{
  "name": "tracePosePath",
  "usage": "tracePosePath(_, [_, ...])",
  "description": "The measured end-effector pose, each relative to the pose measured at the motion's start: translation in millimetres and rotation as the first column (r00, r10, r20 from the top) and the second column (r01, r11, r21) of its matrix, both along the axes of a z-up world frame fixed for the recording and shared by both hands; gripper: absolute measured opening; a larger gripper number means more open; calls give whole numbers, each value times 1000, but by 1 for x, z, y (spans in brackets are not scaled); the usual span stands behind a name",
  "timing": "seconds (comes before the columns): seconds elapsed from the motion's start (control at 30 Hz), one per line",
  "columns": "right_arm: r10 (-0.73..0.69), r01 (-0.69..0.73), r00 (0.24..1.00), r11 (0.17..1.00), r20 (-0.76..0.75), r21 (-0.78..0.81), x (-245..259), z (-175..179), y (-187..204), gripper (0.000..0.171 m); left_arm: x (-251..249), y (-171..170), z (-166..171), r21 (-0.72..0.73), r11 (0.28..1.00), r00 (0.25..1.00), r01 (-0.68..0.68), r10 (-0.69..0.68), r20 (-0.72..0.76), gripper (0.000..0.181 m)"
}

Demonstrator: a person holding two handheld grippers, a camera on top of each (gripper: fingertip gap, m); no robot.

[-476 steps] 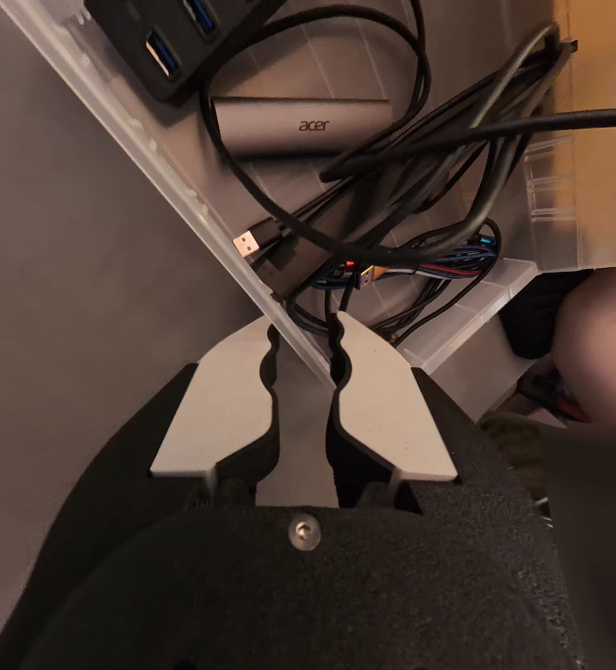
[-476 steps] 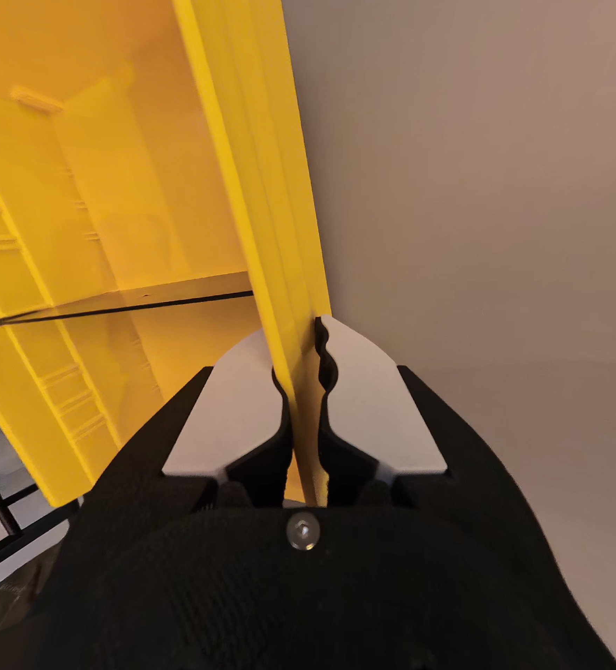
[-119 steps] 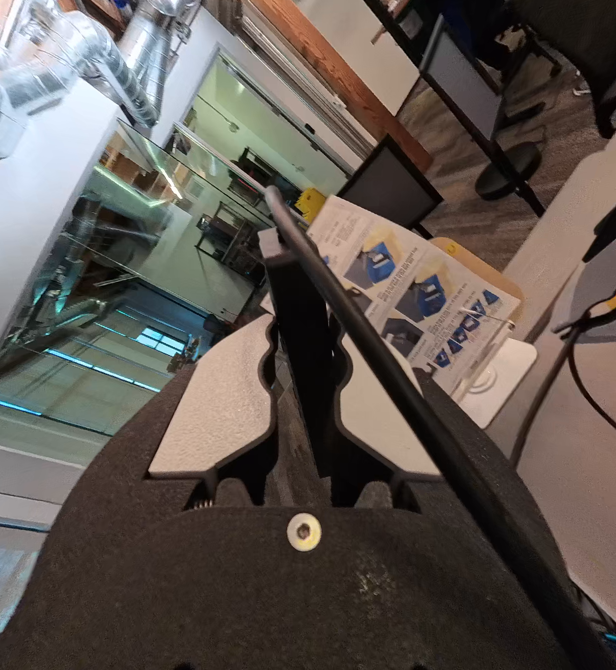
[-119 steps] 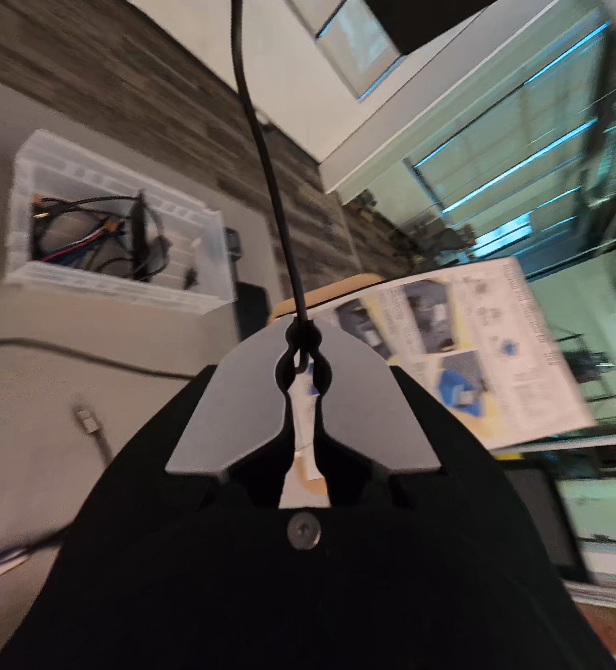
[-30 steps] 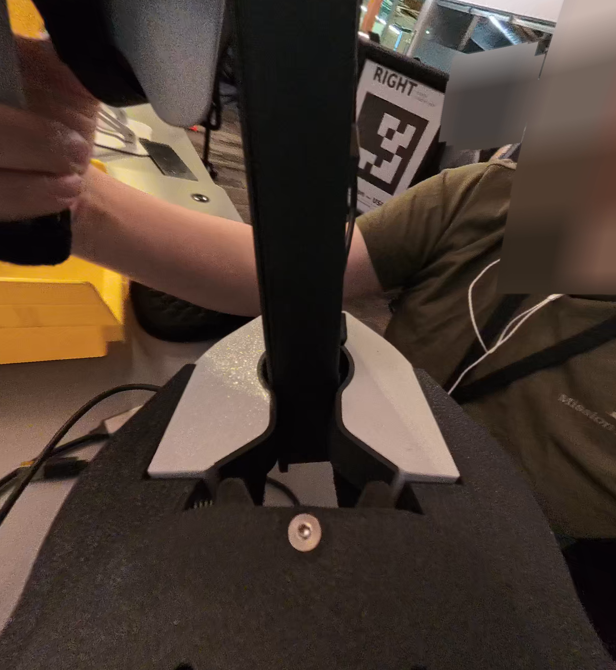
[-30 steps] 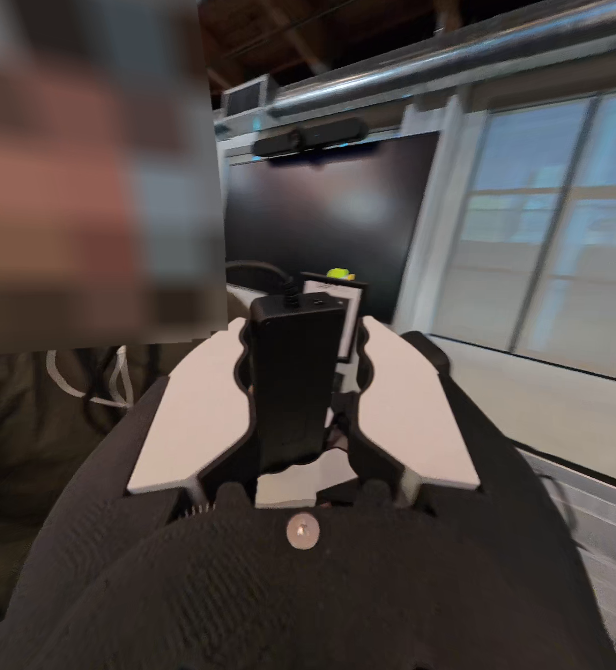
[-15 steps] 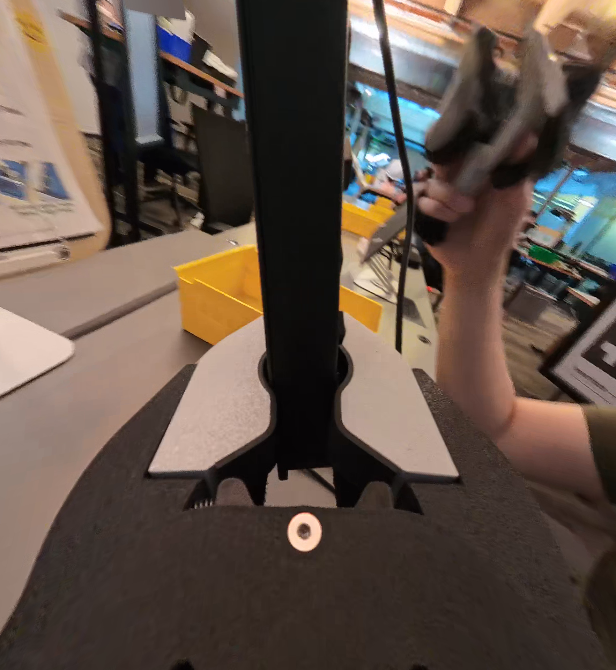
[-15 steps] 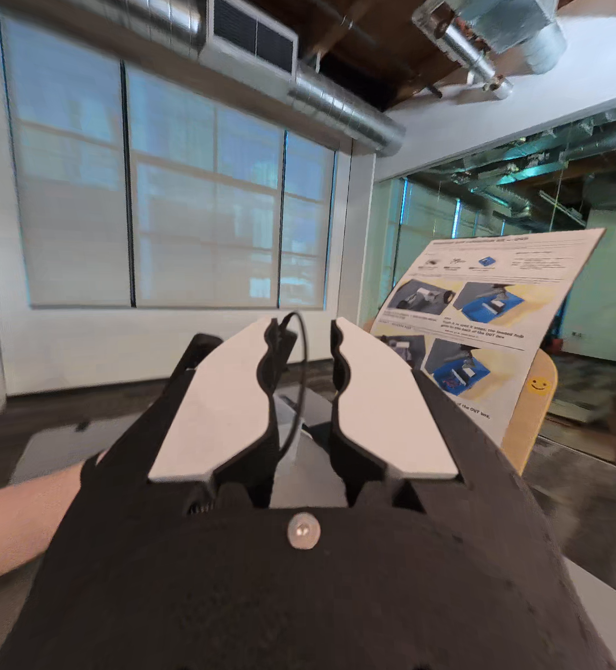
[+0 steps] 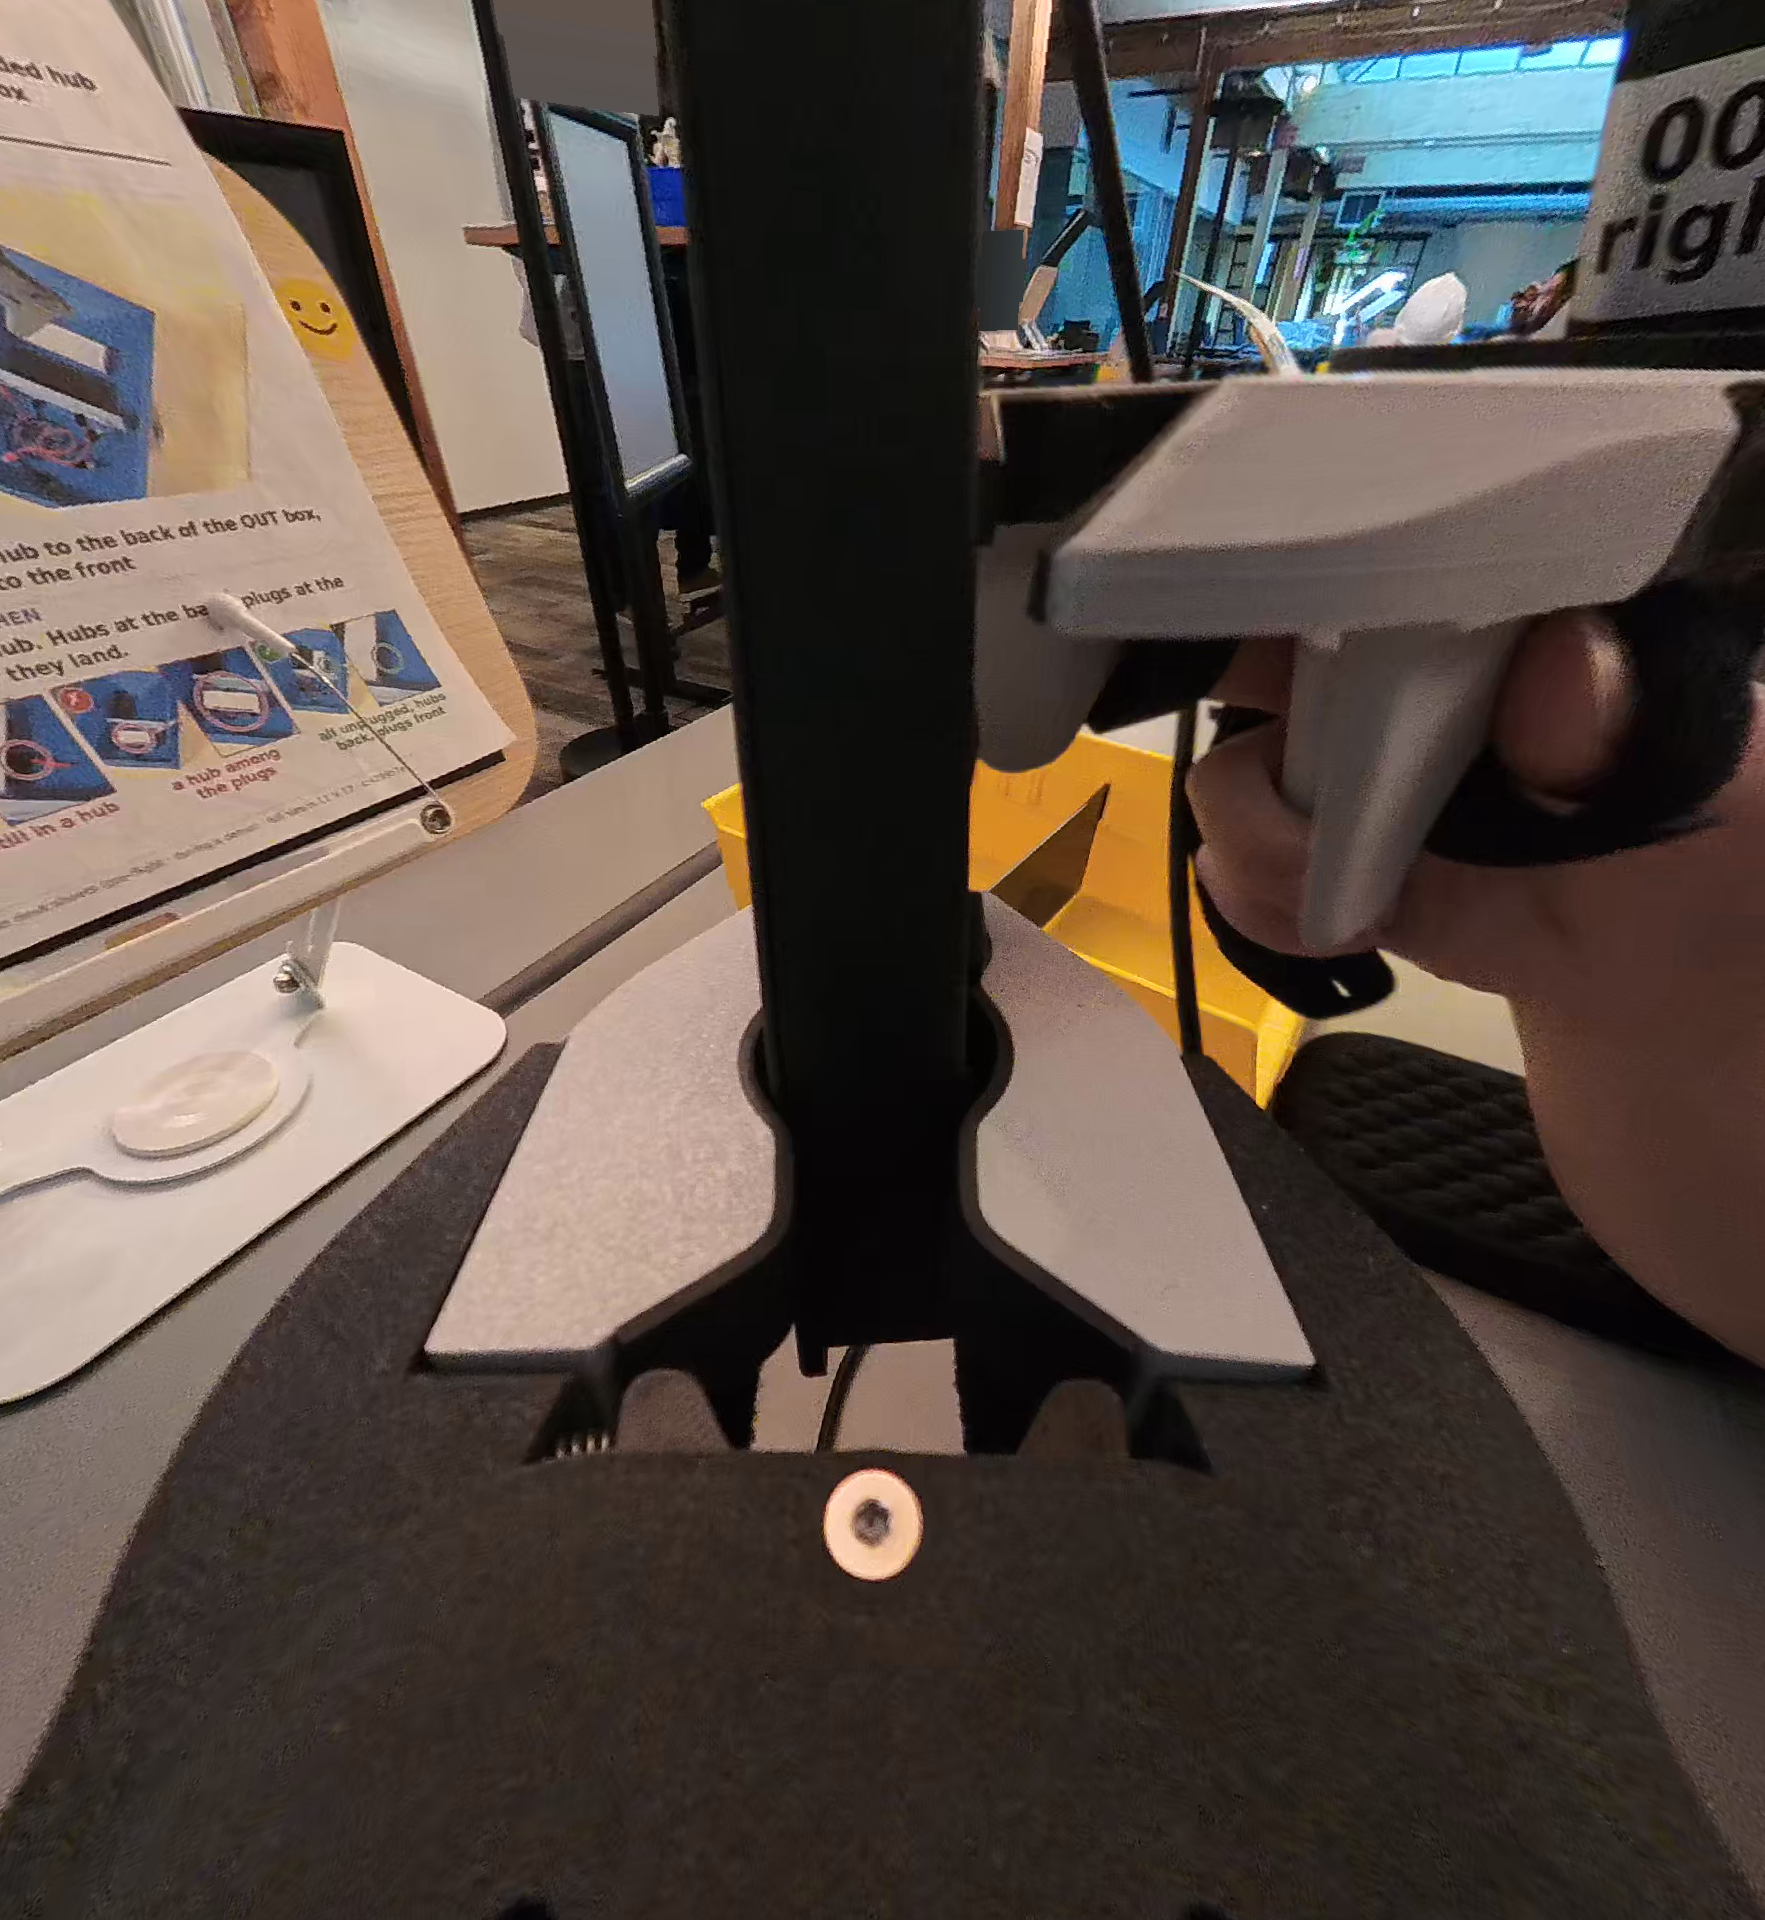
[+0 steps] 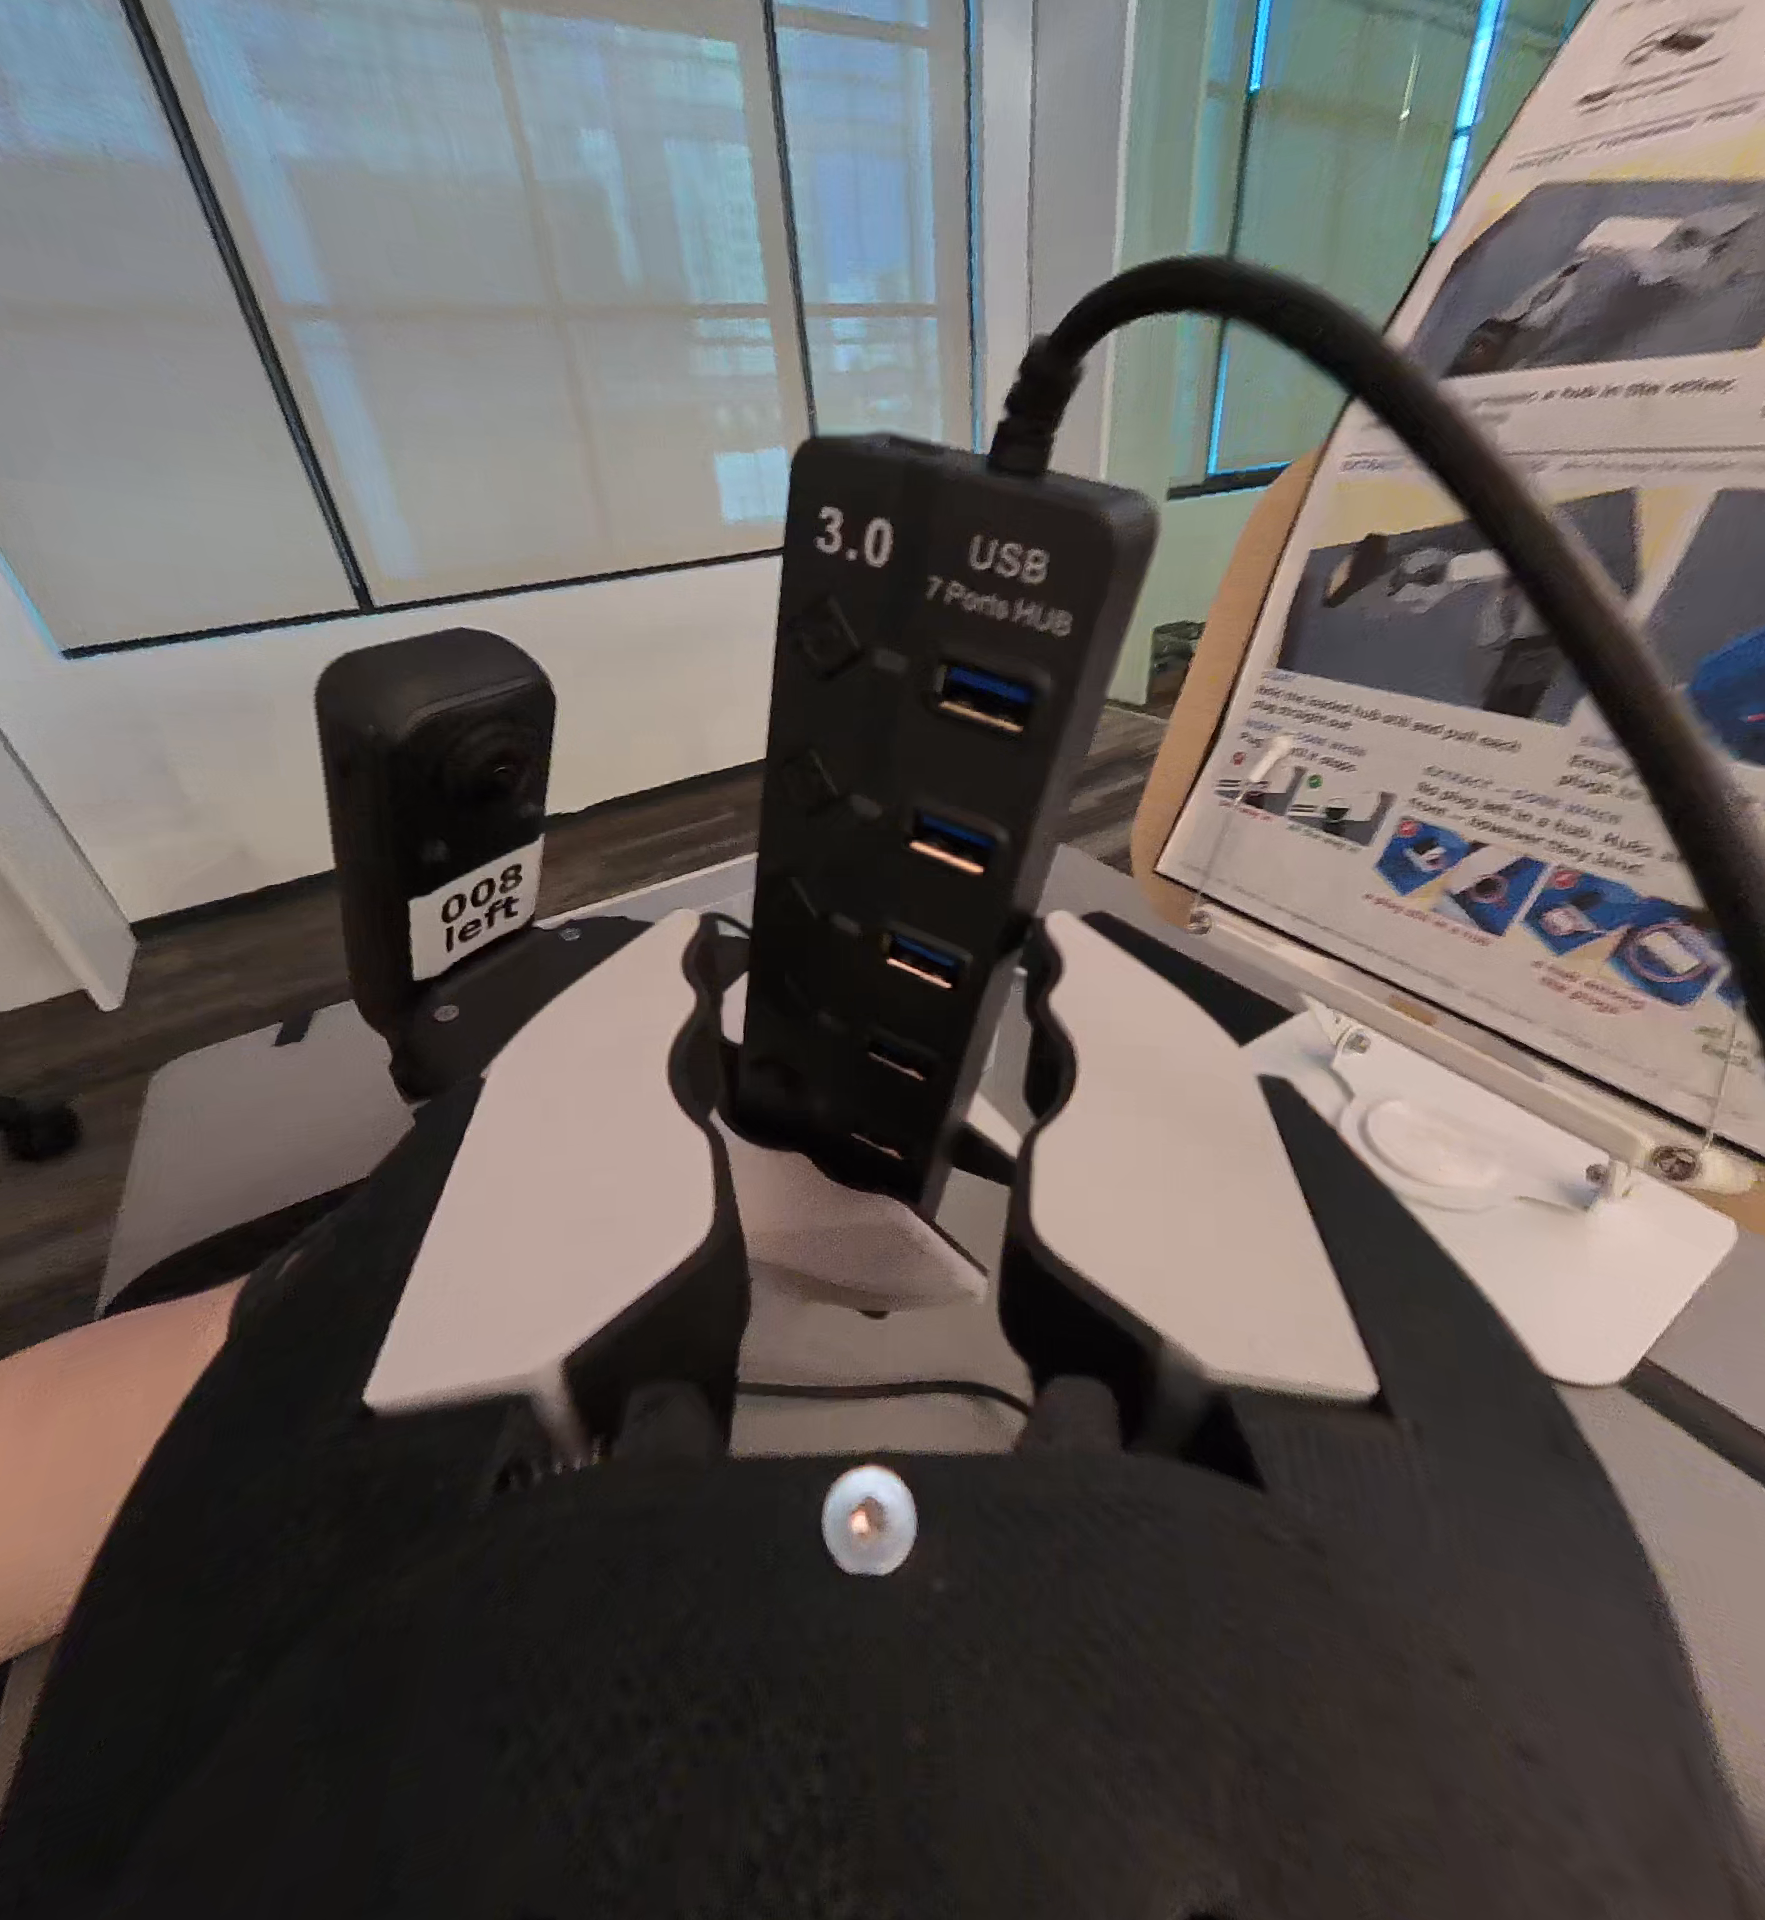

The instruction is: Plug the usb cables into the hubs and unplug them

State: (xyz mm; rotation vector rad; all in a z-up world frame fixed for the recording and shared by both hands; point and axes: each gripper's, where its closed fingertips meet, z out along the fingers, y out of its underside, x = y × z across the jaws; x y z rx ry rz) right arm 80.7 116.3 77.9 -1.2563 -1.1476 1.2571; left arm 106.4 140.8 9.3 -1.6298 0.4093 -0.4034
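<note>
black hub [image 9: 836, 520] top cut off by frame edge, its cable [image 10: 1480, 499] leaving right edge, instruction sheet [image 10: 1584, 623] blurred

L gripper [image 9: 873, 1049] points fwd and level, jaws clamped tight w/ both grey fingers [image 9: 639, 1164] pressing in from each side. R gripper [image 10: 867, 1029] sits just to its right, aimed back across twd the left one, jaws parted wide, not gripping. Person's R hand [image 9: 1543, 831] wraps the handle, finger curled on the trigger.
</note>
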Motion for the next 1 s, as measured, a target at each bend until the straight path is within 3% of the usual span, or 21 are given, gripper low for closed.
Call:
tracePosePath(0.1, [-61,60,998,997,5,42,1,-1,3,51,-2,3,-3,8,999,997,-48,49,-64,27])
tracePosePath(0.37, [-47,46,999,995,11,86,0,-2,-3,51,-11,1,-8,-8,997,984,-75,72,-164,26])
tracePosePath(0.53, [-42,40,999,993,12,111,-1,-4,-5,51,-12,-1,-11,-37,999,987,-34,27,-161,26])
tracePosePath(0.7, [44,-46,999,979,11,197,1,2,-21,52,-37,-3,1,-8,995,987,-102,100,-128,26])
tracePosePath(0.83, [256,-280,960,867,113,413,27,7,-64,46,-80,-15,22,14,984,984,-179,179,4,26])
tracePosePath(1.0, [400,-574,817,623,414,531,70,-41,-90,30,-115,-34,43,57,966,967,-252,250,44,26])
